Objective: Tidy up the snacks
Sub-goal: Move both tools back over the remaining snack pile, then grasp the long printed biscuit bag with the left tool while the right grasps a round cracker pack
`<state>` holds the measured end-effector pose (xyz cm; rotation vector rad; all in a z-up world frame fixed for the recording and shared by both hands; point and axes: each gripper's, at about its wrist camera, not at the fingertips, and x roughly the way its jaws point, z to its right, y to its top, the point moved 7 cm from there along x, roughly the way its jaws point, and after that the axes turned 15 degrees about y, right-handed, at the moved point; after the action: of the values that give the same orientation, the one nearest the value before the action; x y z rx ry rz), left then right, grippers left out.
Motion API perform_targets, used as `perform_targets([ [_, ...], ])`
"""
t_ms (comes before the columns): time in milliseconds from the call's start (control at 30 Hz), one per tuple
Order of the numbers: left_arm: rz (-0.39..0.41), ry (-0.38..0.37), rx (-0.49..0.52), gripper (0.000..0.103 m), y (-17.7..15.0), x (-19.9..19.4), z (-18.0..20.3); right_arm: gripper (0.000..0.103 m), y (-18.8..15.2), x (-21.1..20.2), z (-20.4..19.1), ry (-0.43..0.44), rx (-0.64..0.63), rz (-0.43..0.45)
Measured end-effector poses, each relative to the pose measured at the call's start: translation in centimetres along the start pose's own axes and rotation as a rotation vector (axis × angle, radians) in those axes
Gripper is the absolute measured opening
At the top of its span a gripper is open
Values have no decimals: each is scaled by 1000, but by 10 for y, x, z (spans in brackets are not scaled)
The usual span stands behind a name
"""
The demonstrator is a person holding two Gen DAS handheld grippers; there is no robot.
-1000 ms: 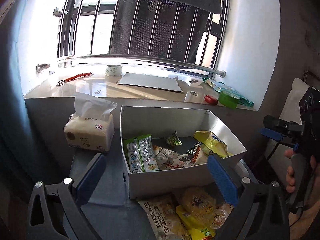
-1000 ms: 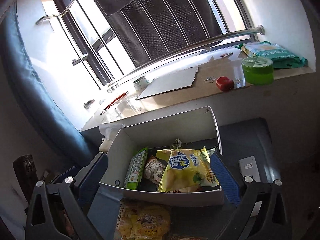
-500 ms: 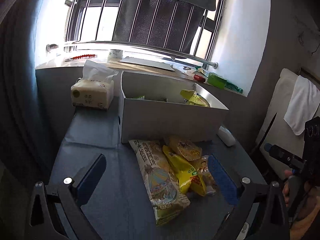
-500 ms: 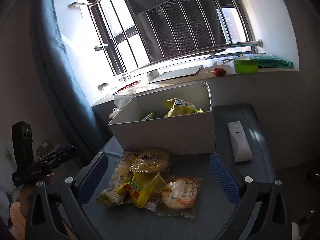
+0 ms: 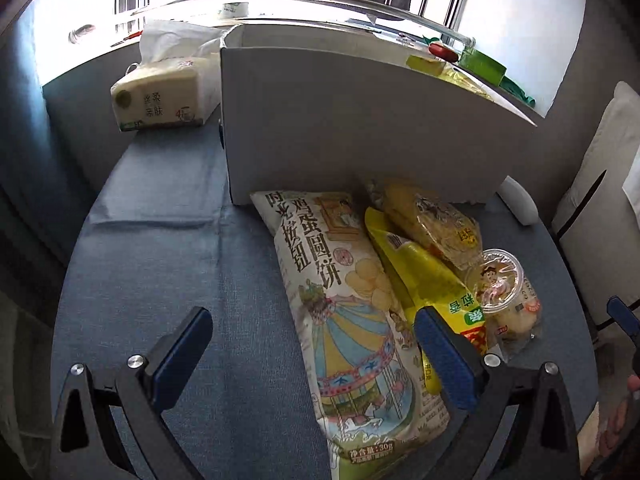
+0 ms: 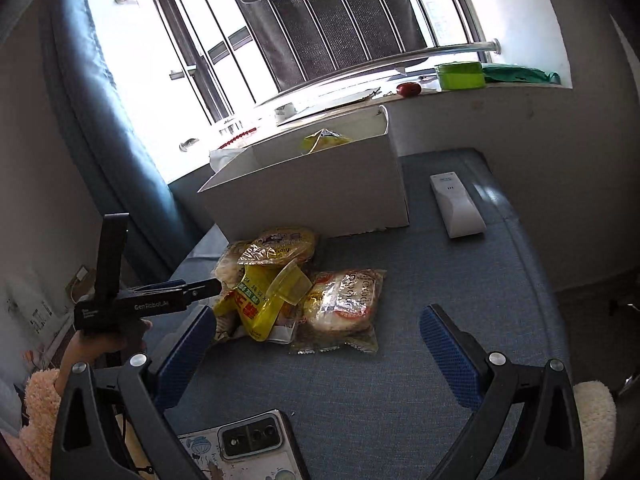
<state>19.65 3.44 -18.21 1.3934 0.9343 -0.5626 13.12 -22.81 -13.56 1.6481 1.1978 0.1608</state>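
Observation:
A white cardboard box (image 5: 360, 132) (image 6: 312, 196) stands at the back of the blue table with a yellow bag (image 6: 324, 140) inside. In front of it lies a pile of snacks: a long egg-biscuit bag (image 5: 344, 300), a yellow packet (image 5: 424, 280) (image 6: 256, 304), a round cake pack (image 5: 432, 220) (image 6: 280, 244), a jelly cup (image 5: 500, 276) and a bun pack (image 6: 344, 304). My left gripper (image 5: 312, 356) is open, low over the biscuit bag, which lies between its fingers. My right gripper (image 6: 316, 352) is open and empty, just short of the bun pack. The left gripper's body (image 6: 136, 300) shows at the left.
A tissue pack (image 5: 168, 92) sits left of the box. A white remote (image 6: 456, 204) lies right of it. A phone (image 6: 256, 440) lies at the table's near edge. The windowsill behind holds a green container (image 6: 460, 74) and small items.
Both grippers have pulled back from above the box and dropped toward the snack pile in front of it. The left one now straddles the biscuit bag.

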Motion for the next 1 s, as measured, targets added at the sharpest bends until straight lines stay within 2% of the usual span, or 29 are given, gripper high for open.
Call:
perform_targets([
  [67,-22,9,40,102,1,10,8,103,-2,2,0,0,-2,-9],
  [133,-24,2,53,97,2,17,10,103,-3,4,0,1,2,-15],
  [167,-25,-18,50,91,2,19,10,103,-4,5,1,-3,5,-20],
  [233,0,-35,81,64,3,15,11,103,-5,6,1,-5,4,-21],
  [267,11,-47,87,55,4,12,10,103,-6,6,2,-6,5,-26],
  [300,17,-53,83,48,3,9,8,103,-6,7,2,-10,8,-29],
  [367,28,-83,60,43,1,1,1,103,-8,8,3,-9,11,-34],
  [533,104,-111,31,43,-7,-33,-16,103,-5,20,-1,-5,-4,-56],
  [600,123,-149,1,43,-9,-48,-22,103,0,30,-5,4,-25,-64],
  [667,138,-187,-23,43,-13,-60,-30,103,7,46,-7,21,-33,-99],
  [833,196,-197,-40,43,-15,-88,-41,103,33,89,-11,37,-39,-157],
  [1000,220,-199,-60,43,-16,-98,-54,103,49,141,-11,-47,-115,-273],
])
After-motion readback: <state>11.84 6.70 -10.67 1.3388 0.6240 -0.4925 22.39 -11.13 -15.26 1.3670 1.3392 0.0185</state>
